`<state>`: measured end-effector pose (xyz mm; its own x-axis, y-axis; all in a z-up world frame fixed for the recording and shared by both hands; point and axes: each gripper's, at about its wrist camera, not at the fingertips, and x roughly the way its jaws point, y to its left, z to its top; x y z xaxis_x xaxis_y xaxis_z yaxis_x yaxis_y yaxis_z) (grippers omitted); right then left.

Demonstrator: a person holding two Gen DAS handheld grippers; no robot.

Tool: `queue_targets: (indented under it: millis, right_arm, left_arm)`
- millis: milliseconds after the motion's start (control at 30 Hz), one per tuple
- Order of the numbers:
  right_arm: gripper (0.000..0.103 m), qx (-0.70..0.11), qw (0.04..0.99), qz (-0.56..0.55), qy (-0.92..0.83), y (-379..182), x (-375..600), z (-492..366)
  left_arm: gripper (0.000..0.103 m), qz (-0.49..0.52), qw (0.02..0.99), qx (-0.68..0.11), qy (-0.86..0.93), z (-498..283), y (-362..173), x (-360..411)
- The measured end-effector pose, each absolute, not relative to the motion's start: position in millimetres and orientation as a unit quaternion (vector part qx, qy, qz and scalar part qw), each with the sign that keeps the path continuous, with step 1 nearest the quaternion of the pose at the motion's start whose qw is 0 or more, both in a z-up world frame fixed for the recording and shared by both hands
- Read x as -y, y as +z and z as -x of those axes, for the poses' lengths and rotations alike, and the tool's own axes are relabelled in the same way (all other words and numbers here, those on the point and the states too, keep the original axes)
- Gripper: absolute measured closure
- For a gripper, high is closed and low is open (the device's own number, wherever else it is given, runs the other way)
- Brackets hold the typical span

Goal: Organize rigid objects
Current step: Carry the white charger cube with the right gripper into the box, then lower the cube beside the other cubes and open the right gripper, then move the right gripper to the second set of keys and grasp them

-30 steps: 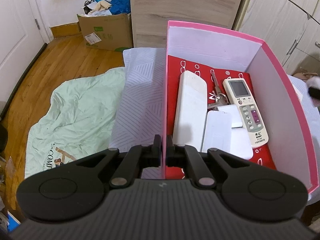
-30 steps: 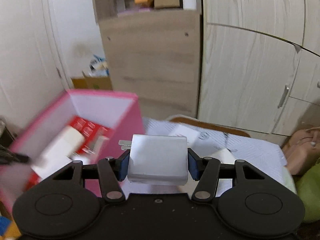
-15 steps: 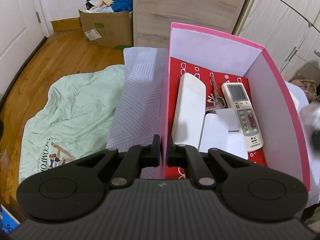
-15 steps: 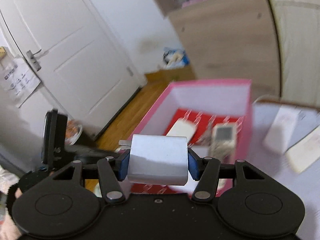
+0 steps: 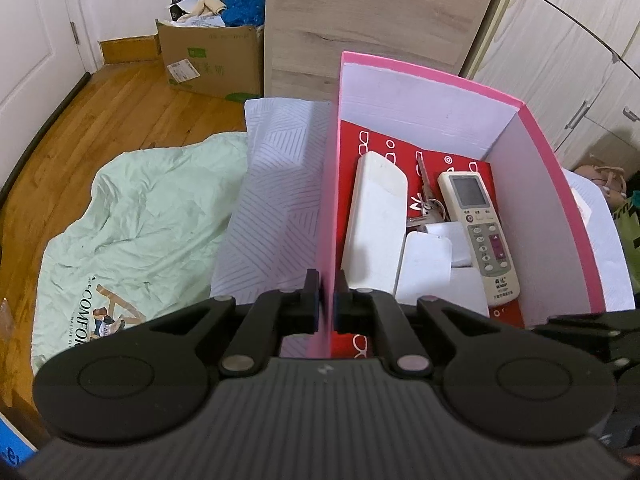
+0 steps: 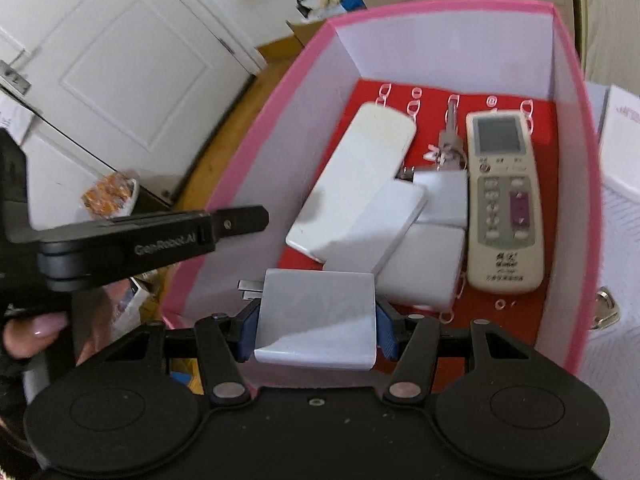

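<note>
Charger (image 6: 316,314) in right tongs (image 6: 316,326) (over box (image 6: 576,92))

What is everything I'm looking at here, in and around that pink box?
Box: 1, pink, left wall clamped by left gripper.
Remote: 1, cream, box right side.
Keys: 1 bunch, silver, beside remote.
Long flat case: 1, white, box left side.
Chargers in box: about 3, white, overlapping.
Held charger: 1, white, above box's near edge.
Cardboard carton: 1, brown, floor.
Blanket: 1, mint green.
Left gripper: 1, black.
Right gripper: 1, black.
</note>
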<state>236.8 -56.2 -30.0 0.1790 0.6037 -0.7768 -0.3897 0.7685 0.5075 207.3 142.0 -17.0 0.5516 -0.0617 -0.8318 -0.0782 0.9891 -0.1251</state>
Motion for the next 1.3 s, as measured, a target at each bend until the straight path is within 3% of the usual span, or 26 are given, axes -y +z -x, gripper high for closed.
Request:
queue_targets:
  millis: [200,400,800,1167,1300]
  right_arm:
    - [0.037,-0.585,0.745,-0.106,0.303,-45.0,46.9,-245.3]
    - [0.037,-0.565,0.749,-0.145,0.315,-29.5,65.4,-248.9]
    - [0.037,-0.423,0.843,-0.137,0.303,46.6,182.1,-229.7]
    - [0.037,-0.393,0.873,0.053,0.284,-17.3,213.1,-229.9]
    - [0.051,-0.443,0.842,0.071,0.298,-48.9,209.6,-243.5]
  left_arm:
    - [0.098,0.070,0.879,-0.472,0.004,-206.6,-17.6,-139.5]
    - [0.098,0.060,0.881,-0.470,0.002,-205.9,-17.0,-137.7]
    - [0.098,0.053,0.881,-0.470,0.007,-206.3,-17.3,-135.5]
    - [0.098,0.046,0.881,-0.470,0.008,-206.8,-17.9,-133.7]
    - [0.098,0.039,0.881,-0.471,0.010,-207.4,-17.9,-130.6]
